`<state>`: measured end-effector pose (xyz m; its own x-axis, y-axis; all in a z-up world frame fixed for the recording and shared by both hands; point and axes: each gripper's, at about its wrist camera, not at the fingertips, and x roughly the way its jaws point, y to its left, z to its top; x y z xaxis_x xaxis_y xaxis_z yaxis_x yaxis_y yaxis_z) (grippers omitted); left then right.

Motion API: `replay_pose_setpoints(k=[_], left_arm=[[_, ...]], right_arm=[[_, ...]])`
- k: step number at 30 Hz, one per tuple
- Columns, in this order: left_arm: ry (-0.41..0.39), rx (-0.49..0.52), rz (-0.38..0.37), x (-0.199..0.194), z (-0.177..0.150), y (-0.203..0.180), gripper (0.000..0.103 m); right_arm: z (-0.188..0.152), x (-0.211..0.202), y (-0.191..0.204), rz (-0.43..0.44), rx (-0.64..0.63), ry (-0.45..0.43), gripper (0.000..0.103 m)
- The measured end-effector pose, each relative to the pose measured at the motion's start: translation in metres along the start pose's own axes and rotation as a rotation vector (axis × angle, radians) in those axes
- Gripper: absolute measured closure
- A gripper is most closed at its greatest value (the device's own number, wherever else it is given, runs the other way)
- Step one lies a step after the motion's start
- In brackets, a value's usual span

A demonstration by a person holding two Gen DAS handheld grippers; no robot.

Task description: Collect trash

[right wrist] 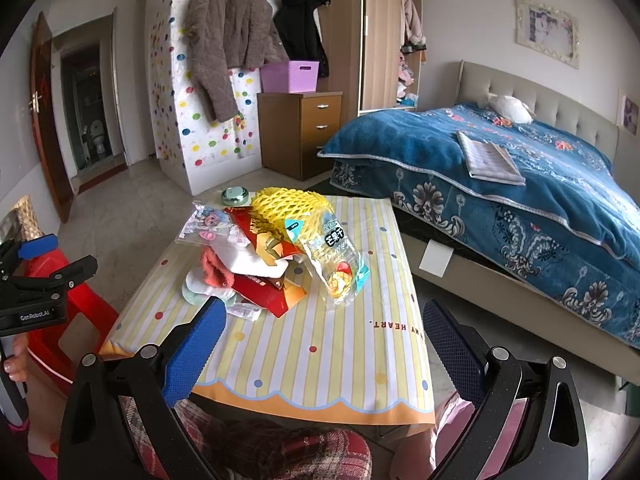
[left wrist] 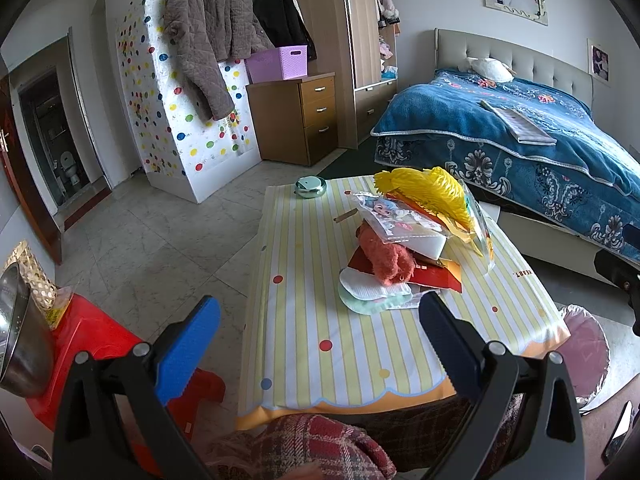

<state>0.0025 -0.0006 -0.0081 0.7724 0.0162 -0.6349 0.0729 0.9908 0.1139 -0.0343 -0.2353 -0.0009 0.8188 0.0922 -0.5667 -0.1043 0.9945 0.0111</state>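
Landmark: the table (left wrist: 360, 360) (right wrist: 320, 360) with its yellow-striped, dotted cloth; every place below is told from it.
My left gripper (left wrist: 320, 344) (right wrist: 40, 264): fingers spread wide, holding nothing, hanging over the table's near edge; the trash pile shows just past the fingertips.
My right gripper (right wrist: 320, 344): fingers spread wide as well, nothing between them, above the table's near edge.
Trash pile (left wrist: 404, 240) (right wrist: 260, 256): heaped on the far half of the table, all pieces touching or overlapping.
Yellow foam net (left wrist: 428, 196) (right wrist: 288, 208): on top of the pile, toward the table's far edge.
Clear snack bag (right wrist: 336, 264): leans off the pile down onto the cloth, on the bed side.
Red packet (left wrist: 432, 276) (right wrist: 272, 292): under the pile, flat on the table.
Fuzzy orange-red thing (left wrist: 384, 256) (right wrist: 216, 268): on the pile's near side.
Round green tin (left wrist: 310, 188) (right wrist: 236, 195): at the table's far edge, apart from the pile.
Red plastic stool (left wrist: 104, 352) (right wrist: 76, 316): on the floor left of the table.
Bed (left wrist: 520, 140) (right wrist: 520, 184): beyond the table's right side, blue blanket on it.
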Motion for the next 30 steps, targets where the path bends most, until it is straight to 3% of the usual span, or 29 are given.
replay_pose_setpoints(k=[30], left_arm=[[0.007, 0.0, 0.007, 0.0039, -0.0044, 0.0039, 0.007]], right_arm=[[-0.0012, 0.0029, 0.0013, 0.0, 0.001, 0.004, 0.005]])
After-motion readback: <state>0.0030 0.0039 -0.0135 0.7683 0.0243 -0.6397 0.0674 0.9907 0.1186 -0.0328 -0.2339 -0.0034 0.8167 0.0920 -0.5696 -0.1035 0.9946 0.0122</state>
